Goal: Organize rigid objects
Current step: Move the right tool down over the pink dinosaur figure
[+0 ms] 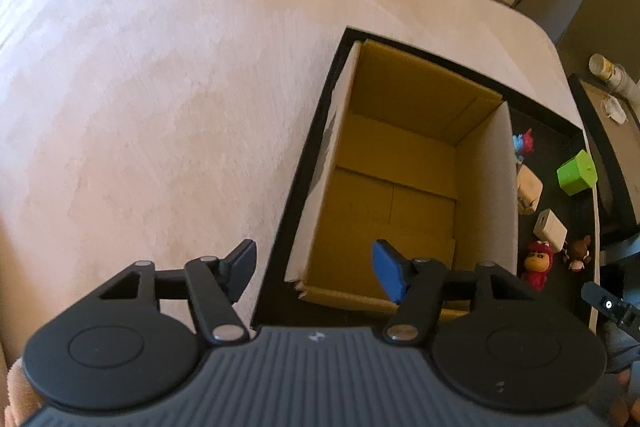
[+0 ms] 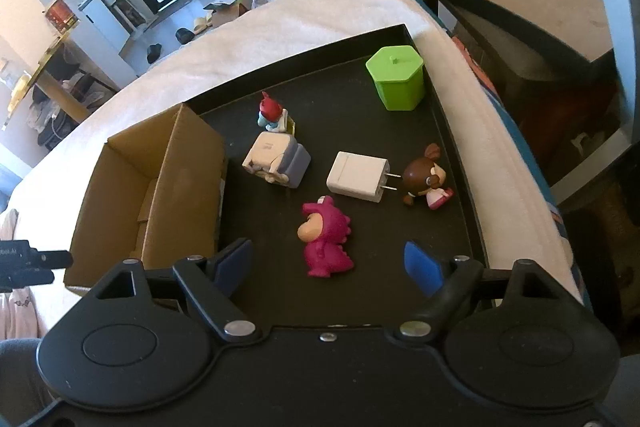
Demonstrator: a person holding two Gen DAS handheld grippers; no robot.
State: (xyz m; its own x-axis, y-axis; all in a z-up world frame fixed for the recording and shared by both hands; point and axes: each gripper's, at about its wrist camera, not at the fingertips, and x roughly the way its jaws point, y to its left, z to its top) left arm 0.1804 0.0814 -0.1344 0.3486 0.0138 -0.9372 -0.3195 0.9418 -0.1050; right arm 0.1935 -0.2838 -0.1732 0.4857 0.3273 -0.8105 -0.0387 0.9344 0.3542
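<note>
- Left wrist: my left gripper point(image 1: 314, 269) hangs open and empty, straddling the near-left corner of the cardboard box point(image 1: 484, 183) on the black tray point(image 1: 308, 163).
- Right wrist: my right gripper point(image 2: 328, 267) gapes empty above the pink dinosaur figure point(image 2: 326, 235); white charger point(image 2: 356, 181) and green container point(image 2: 398, 77) sit beyond.

Box point(image 2: 152, 187) at tray's point(image 2: 460, 147) left end, toys point(image 2: 326, 239) alongside to its right.

Cardboard, plastic and cloth

A matt corrugated cardboard box point(image 1: 404, 163) is seen; glossy plastic marks the green container point(image 2: 396, 78); the towelling cover point(image 1: 160, 107) looks rough.
</note>
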